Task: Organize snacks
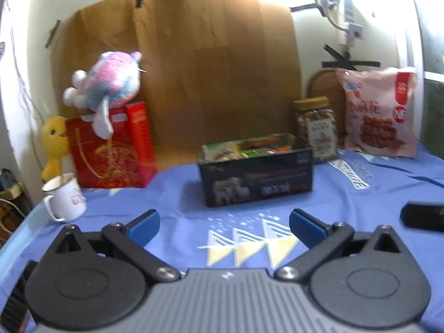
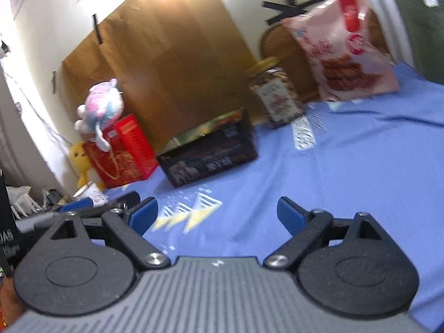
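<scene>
A black open box [image 1: 256, 179] holding several snack packets [image 1: 244, 147] stands mid-table on the blue cloth [image 1: 180, 191]; it also shows in the right wrist view [image 2: 211, 158]. Behind it to the right stand a clear nut jar [image 1: 316, 127] with a gold lid and a pink snack bag [image 1: 381, 113], also in the right wrist view as jar [image 2: 274, 94] and bag [image 2: 344, 47]. My left gripper [image 1: 224, 226] is open and empty, short of the box. My right gripper [image 2: 217, 213] is open and empty over bare cloth.
A red gift bag [image 1: 111, 149] with a plush toy [image 1: 105, 83] on top and a yellow duck [image 1: 54, 144] stand at the back left. A white mug [image 1: 65, 197] sits near the left edge. Brown paper [image 1: 208, 55] covers the wall.
</scene>
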The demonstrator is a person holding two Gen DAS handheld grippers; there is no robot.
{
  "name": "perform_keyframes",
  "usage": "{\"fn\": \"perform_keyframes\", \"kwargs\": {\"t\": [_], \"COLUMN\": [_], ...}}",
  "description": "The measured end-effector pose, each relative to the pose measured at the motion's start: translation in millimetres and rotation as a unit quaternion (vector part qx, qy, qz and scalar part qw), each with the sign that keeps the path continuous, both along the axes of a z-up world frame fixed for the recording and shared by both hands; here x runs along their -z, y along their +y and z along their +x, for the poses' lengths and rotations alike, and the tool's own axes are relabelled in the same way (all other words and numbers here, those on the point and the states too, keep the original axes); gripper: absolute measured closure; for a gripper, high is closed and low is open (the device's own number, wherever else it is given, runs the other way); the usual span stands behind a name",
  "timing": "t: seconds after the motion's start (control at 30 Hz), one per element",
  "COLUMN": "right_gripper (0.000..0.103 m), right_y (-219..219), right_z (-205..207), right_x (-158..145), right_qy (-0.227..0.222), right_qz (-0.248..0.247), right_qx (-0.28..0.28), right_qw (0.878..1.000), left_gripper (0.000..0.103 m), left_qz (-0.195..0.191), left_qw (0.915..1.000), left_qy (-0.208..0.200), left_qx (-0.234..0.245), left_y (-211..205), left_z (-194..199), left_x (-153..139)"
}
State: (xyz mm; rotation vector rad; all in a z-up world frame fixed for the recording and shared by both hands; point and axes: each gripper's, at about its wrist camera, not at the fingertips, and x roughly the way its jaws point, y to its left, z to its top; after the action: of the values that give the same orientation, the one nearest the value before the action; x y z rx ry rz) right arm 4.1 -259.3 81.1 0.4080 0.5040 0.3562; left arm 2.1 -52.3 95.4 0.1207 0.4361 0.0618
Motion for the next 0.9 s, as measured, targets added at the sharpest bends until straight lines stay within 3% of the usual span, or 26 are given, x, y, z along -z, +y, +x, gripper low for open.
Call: {"fn": "perform_keyframes", "kwargs": {"t": [0.13, 0.37, 0.63, 0.9], "right_gripper": [0.008, 0.008, 0.008, 0.008], "right_y": [4, 18, 19, 19], "right_z": [0, -8, -13, -13], "right_x": [-7, 1, 8, 10], "right_qy": [-0.012, -0.015, -0.011, -0.007], "right_qz": [0.022, 0.002, 0.015, 0.018], "right_qx": [-0.014, -0.023, -0.019, -0.017], "right_qw": [1.0, 1.0, 1.0, 1.0], "left_gripper": [0.0, 0.0, 0.0, 0.0], "left_qz": [-0.004, 0.012, 0.014, 0.021], "left_qw": [0.9999, 0.9994, 0.9991, 0.9986], "left_qy": [0.0, 0.003, 0.038, 0.048], "left_qx": [-0.014, -0.032, -0.014, -0.005], "left_y": [11, 12, 4, -4], "left_z": [-1, 2, 4, 4], "left_x": [-5, -4, 2, 3]}}
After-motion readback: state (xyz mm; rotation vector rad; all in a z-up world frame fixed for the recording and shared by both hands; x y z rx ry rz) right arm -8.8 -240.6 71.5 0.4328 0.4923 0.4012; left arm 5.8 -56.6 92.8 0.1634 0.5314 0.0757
